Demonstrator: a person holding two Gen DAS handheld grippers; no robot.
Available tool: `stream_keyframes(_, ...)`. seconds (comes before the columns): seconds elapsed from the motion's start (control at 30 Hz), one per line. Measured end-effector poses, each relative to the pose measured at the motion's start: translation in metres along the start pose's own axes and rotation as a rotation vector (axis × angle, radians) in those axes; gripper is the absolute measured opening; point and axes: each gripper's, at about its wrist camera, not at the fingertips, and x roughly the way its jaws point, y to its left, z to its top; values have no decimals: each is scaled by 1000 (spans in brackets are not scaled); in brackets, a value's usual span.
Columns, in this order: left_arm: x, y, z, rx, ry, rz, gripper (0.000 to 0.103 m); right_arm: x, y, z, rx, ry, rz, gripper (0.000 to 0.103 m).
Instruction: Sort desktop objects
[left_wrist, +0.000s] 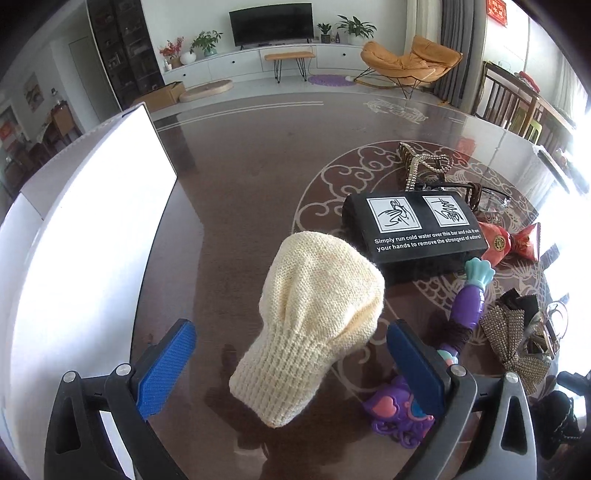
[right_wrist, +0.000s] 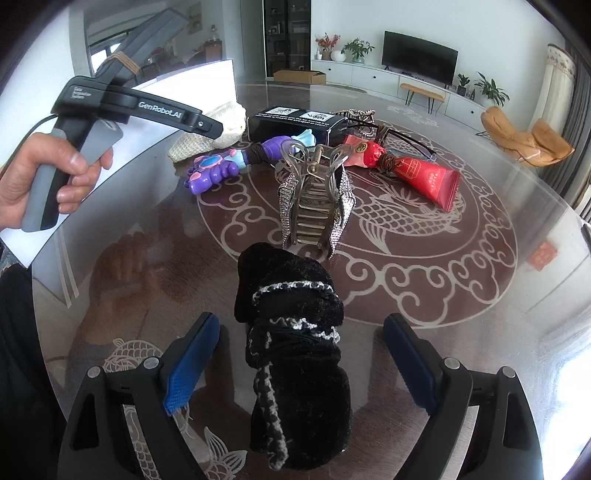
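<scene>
The left gripper stands wide open, its ribbed blue pads on either side of a cream knitted hat — soft, chunky stitch, ribbed cuff toward the camera — without touching it. The hat lies on the glossy dark table, which carries a pale swirl-and-fish pattern under a glassy, reflective surface. Just beyond the hat sits a matte black box with white printed pictures and text; to its right lies a purple plastic toy with a teal end. A large flat white board lies along the table's left side.

The right gripper is also open, its jaws apart around a black fuzzy fabric item trimmed with silver-white braid, pads clear of it. Beyond that stands a rhinestone-studded hair claw, upright, with clear plastic teeth. Farther back lies a shiny red tube — crimped end toward the right.
</scene>
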Motion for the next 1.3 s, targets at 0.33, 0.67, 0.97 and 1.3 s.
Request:
stream_keyframes(0.33,-20,22,-53,-146,-45,-55,46,1,0,0,2,0,1,91)
stream_keyframes(0.67,-50,9,-134,-77,-75,-5,103,2,0,0,5,6,-12,94)
stream_keyframes(0.97,-46,12,-131,-76,-90,-8,103,5,-3,1,20,18,-15,103)
stream_keyframes(1.3,-47,12,-133,-76,-91,-9,103,5,-3,1,20,18,-15,103)
